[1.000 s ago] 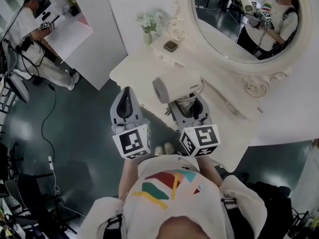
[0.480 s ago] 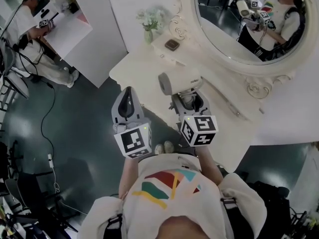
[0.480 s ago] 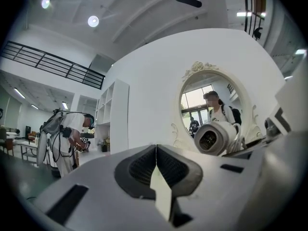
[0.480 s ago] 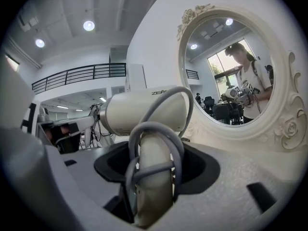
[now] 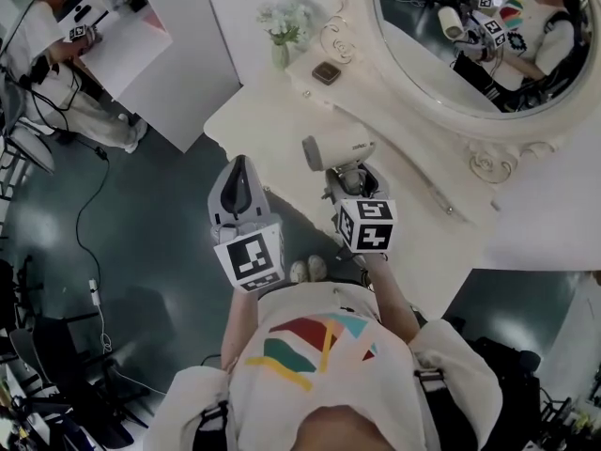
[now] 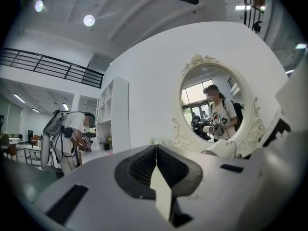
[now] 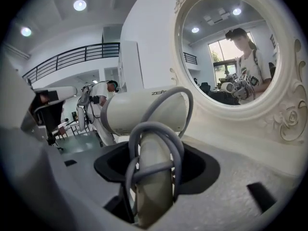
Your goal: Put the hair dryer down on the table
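Note:
A cream-white hair dryer (image 5: pixel 336 148) with a grey cord wound round its handle is held above the white dressing table (image 5: pixel 272 111). My right gripper (image 5: pixel 355 184) is shut on the handle (image 7: pixel 153 177), and the dryer's barrel (image 7: pixel 144 110) lies crosswise above the jaws, its mouth to the left. My left gripper (image 5: pixel 238 188) hangs left of the table's front edge, over the dark floor. Its jaws are shut with nothing between them (image 6: pixel 155 163).
A large oval mirror (image 5: pixel 479 36) in an ornate white frame stands behind the table. On the table's far end are a small vase of flowers (image 5: pixel 282 28) and a small dark box (image 5: pixel 326 72). Another person (image 5: pixel 56 73) works at a white counter far left.
My right gripper and the hair dryer have drifted slightly right and toward the table. The left gripper has hardly moved.

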Demonstrator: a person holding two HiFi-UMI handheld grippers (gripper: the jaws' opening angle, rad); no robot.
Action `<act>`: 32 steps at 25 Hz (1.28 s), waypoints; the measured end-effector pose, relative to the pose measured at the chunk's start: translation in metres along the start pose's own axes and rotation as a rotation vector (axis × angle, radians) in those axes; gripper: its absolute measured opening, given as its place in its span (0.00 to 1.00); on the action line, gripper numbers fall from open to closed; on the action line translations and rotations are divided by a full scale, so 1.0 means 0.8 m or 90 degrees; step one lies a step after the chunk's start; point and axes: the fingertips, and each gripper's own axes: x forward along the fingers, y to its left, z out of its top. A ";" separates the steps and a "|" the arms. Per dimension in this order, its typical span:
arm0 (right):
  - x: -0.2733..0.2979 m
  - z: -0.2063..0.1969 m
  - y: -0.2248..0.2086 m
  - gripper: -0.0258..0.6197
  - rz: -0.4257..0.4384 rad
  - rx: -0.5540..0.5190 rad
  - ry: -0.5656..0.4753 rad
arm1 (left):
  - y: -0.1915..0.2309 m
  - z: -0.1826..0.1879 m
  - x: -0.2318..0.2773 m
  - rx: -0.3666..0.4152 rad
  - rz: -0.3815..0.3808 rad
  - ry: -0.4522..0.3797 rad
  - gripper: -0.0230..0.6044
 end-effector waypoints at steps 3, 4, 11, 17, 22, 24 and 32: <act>0.014 -0.023 -0.008 0.44 -0.003 0.006 0.044 | 0.003 0.000 0.001 0.005 0.009 0.001 0.04; 0.018 -0.031 -0.011 0.44 -0.003 0.008 0.058 | 0.004 -0.001 0.001 0.006 0.013 0.002 0.04; 0.043 -0.076 -0.028 0.44 -0.022 0.004 0.113 | 0.019 -0.014 0.000 0.015 0.032 0.019 0.04; 0.070 -0.119 -0.053 0.44 -0.042 0.003 0.168 | 0.021 -0.018 0.004 0.023 0.041 0.023 0.04; 0.088 -0.144 -0.066 0.44 -0.050 -0.009 0.199 | 0.024 -0.019 0.005 0.031 0.044 0.029 0.04; 0.095 -0.151 -0.070 0.44 -0.050 -0.013 0.204 | 0.022 -0.020 0.006 0.043 0.044 0.031 0.04; 0.112 -0.176 -0.086 0.44 -0.060 -0.027 0.235 | 0.019 -0.024 0.011 0.069 0.041 0.035 0.04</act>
